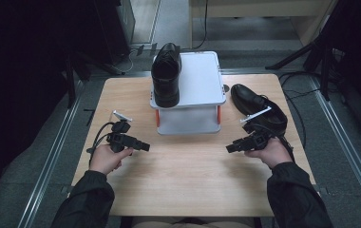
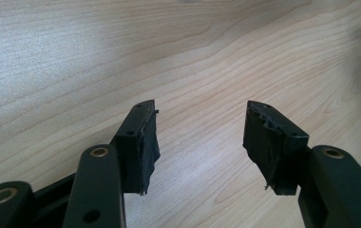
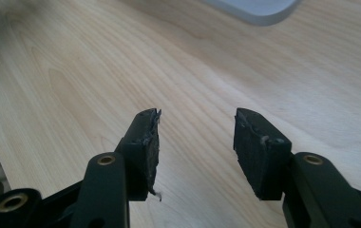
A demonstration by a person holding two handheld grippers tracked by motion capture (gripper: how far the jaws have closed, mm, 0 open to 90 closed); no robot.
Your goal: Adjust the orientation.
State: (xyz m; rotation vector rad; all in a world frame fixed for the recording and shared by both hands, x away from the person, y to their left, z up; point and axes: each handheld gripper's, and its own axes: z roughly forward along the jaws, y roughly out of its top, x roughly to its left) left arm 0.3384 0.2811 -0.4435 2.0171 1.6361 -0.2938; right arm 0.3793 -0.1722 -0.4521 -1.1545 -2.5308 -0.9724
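Both grippers are hovering empty over the table, one shoe up on the stand and one beside it.

In the high view, the left gripper (image 1: 145, 146) and right gripper (image 1: 229, 149) are pointing inward at each other over the bare front of the table (image 1: 188, 185), well apart. A black shoe (image 1: 166, 73) is sitting on the left part of the white stand (image 1: 200, 80); a second shoe (image 1: 258, 107) is lying on the table just right of the stand, right behind the right hand (image 1: 271, 151), perhaps touching it, though that is hard to tell. In the left gripper view, the left gripper (image 2: 200, 135) is holding its jaws spread with bare wood between them. In the right gripper view, the right gripper (image 3: 196, 142) is likewise gaping wide and empty, with a corner of the stand (image 3: 259, 9) showing at the top edge.
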